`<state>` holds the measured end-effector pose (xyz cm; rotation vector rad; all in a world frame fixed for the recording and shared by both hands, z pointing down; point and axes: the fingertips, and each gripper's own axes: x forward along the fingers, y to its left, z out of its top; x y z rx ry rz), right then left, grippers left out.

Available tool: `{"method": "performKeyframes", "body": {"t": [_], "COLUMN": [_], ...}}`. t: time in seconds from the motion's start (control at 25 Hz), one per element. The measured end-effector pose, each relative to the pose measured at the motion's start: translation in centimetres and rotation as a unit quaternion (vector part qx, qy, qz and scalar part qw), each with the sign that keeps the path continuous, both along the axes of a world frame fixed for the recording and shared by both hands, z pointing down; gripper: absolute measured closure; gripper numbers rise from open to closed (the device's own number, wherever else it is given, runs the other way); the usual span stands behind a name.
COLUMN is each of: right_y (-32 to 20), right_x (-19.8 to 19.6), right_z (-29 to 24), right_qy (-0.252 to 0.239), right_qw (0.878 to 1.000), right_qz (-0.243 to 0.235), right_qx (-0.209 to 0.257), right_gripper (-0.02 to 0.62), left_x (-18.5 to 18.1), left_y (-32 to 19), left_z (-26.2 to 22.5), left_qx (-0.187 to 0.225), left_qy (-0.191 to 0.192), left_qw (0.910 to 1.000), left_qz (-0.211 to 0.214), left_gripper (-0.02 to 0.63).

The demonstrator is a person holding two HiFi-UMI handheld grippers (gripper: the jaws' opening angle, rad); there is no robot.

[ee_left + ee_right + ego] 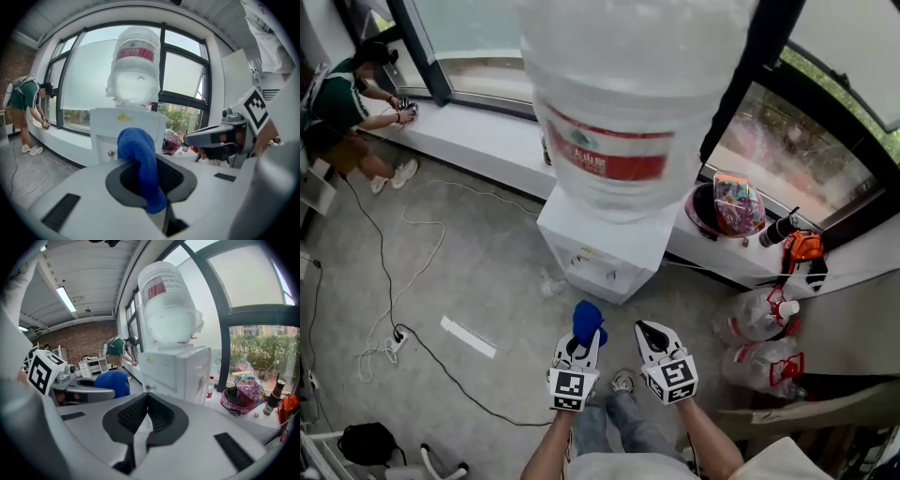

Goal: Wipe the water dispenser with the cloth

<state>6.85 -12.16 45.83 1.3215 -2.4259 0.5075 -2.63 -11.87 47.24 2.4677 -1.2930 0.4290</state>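
Note:
The white water dispenser [602, 249] stands by the window ledge with a large clear bottle [628, 103] on top; it also shows ahead as the dispenser [125, 129] and dispenser [180, 369]. My left gripper [584, 339] is shut on a blue cloth [588, 322], which sticks up from its jaws as the cloth [139, 164]. My right gripper [650, 336] is beside it, jaws shut with nothing between them. Both are short of the dispenser's front, not touching it. The right gripper view shows the blue cloth [112, 383] at left.
A person [342, 112] bends over the ledge at far left. Cables [398, 281] and a power strip [394, 342] lie on the floor. A helmet with a colourful bag [727, 206] sits on the ledge; empty bottles [759, 319] stand at right. My shoe [622, 382] is below.

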Motion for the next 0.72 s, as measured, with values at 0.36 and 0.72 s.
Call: {"method": "performKeyframes", "body": {"t": [0.36, 0.72], "right_y": [0.3, -3.4], "right_x": [-0.5, -0.8], "right_z": [-9.4, -18.9], "right_qy": [-0.017, -0.036], "right_qw": [0.999, 0.995], "right_qz": [-0.019, -0.008], "right_qx": [0.022, 0.09], "right_gripper": [0.58, 0.58], "left_x": [2.2, -0.1], "left_y": [0.6, -3.0], "left_z": [-11.7, -20.7], "left_qx": [0.039, 0.078], "left_qy": [0.016, 0.028], "left_qw": [0.999, 0.9962], "left_qz": [0.012, -0.025], "left_gripper": [0.554, 0.554]}}
